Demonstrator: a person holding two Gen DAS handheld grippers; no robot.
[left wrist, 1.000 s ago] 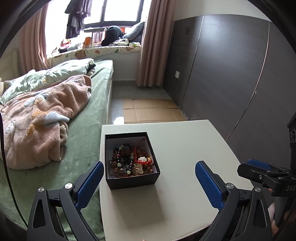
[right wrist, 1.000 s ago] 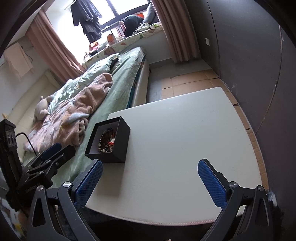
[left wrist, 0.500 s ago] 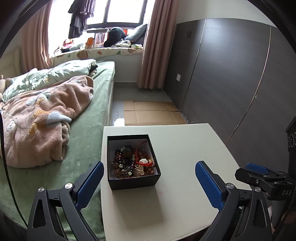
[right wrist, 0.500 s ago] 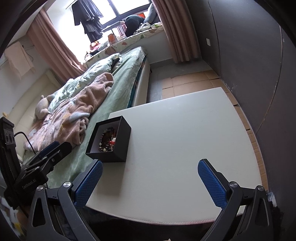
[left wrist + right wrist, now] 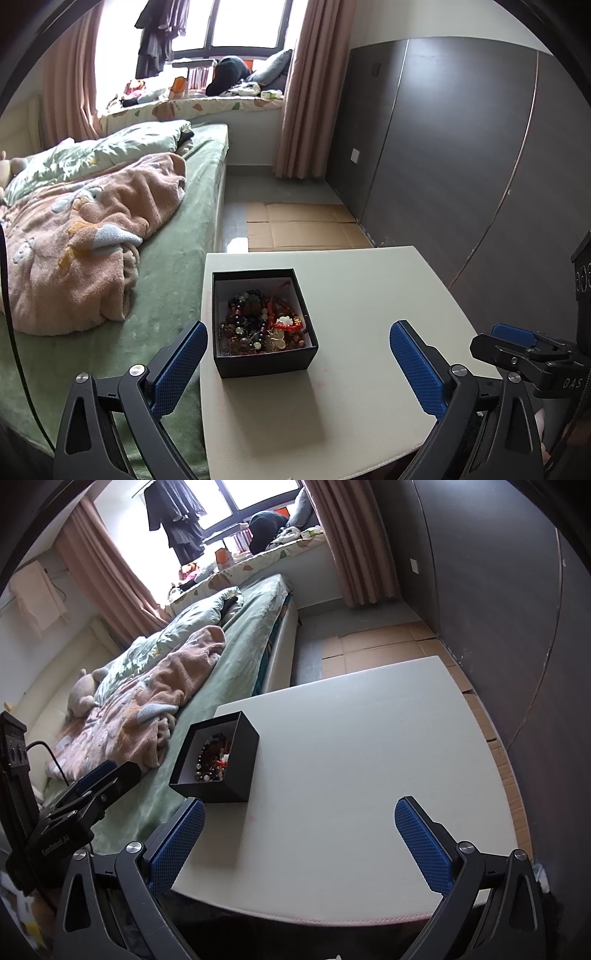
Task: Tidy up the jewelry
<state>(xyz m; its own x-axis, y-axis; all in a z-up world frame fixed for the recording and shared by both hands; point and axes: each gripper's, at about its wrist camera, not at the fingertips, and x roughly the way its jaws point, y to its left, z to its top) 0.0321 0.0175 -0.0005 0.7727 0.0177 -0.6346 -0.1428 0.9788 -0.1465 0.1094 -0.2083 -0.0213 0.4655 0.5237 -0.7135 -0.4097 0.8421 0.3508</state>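
A black open box [image 5: 264, 360] stands near the left edge of a white table [image 5: 369, 295]. It holds a tangle of bead bracelets and a red cord piece [image 5: 264, 325]. The box also shows in the right wrist view [image 5: 236, 771], with the beads [image 5: 214, 757] inside. My left gripper [image 5: 295, 363] is open and empty, a little in front of the box and above the table. My right gripper [image 5: 299, 840] is open and empty over the table's near part, to the right of the box. Its tip shows in the left wrist view [image 5: 517, 343].
A green bed [image 5: 166, 266] with a pink blanket [image 5: 81, 236] lies against the table's left side. A dark wardrobe wall [image 5: 461, 155] stands to the right. Cardboard sheets [image 5: 303, 229] cover the floor beyond the table.
The left wrist view has shifted slightly, so the box sits a little lower and closer. Both grippers stay open.
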